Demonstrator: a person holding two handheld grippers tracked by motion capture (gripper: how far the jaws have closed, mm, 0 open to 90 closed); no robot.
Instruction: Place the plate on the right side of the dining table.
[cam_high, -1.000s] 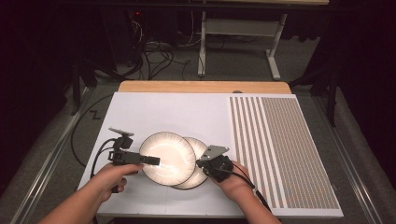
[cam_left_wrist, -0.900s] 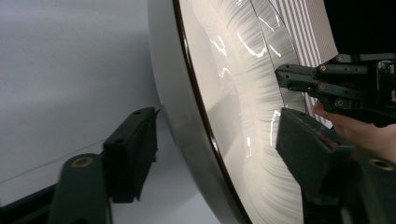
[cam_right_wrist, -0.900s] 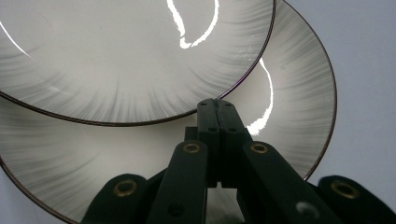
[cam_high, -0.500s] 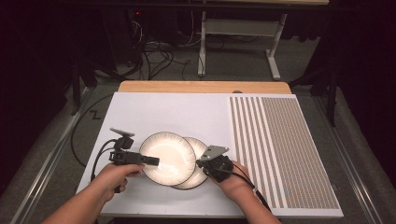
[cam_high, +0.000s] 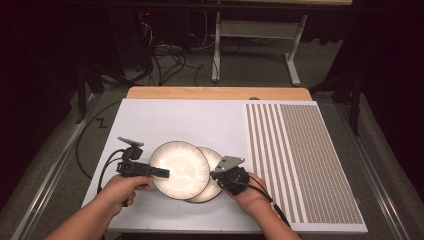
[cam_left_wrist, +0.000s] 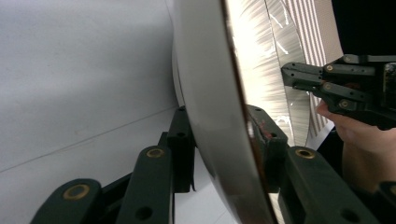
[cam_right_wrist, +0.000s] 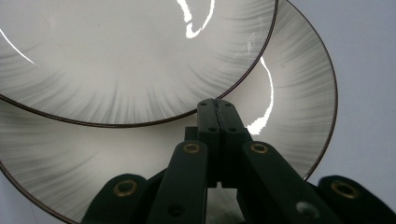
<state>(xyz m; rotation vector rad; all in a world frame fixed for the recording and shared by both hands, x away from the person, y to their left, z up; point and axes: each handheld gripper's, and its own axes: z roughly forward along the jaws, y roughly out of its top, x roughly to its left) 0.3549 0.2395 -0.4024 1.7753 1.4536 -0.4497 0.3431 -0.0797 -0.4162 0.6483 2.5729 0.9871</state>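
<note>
Two white plates with grey streaks and dark rims lie overlapping on the white table. The upper plate (cam_high: 179, 169) (cam_right_wrist: 130, 56) rests partly on the lower plate (cam_high: 216, 161) (cam_right_wrist: 289, 93). My left gripper (cam_high: 162, 173) (cam_left_wrist: 224, 135) has just been closing on the upper plate's left rim (cam_left_wrist: 205, 70), and its pads sit against both faces. My right gripper (cam_high: 214, 175) (cam_right_wrist: 217, 105) is shut with nothing in it. It hovers over the lower plate's right part with its tips close to the upper plate's edge, and the left gripper view shows it (cam_left_wrist: 287, 74) across the plate.
A striped mat (cam_high: 300, 160) covers the table's right part. Bare white tabletop (cam_high: 175, 120) stretches behind the plates to a wooden far edge (cam_high: 215, 93). Cables and a metal desk frame (cam_high: 260, 30) stand on the floor beyond.
Both hands and both plates stay where they were. The left gripper's jaws look drawn in tighter on the upper plate's rim.
</note>
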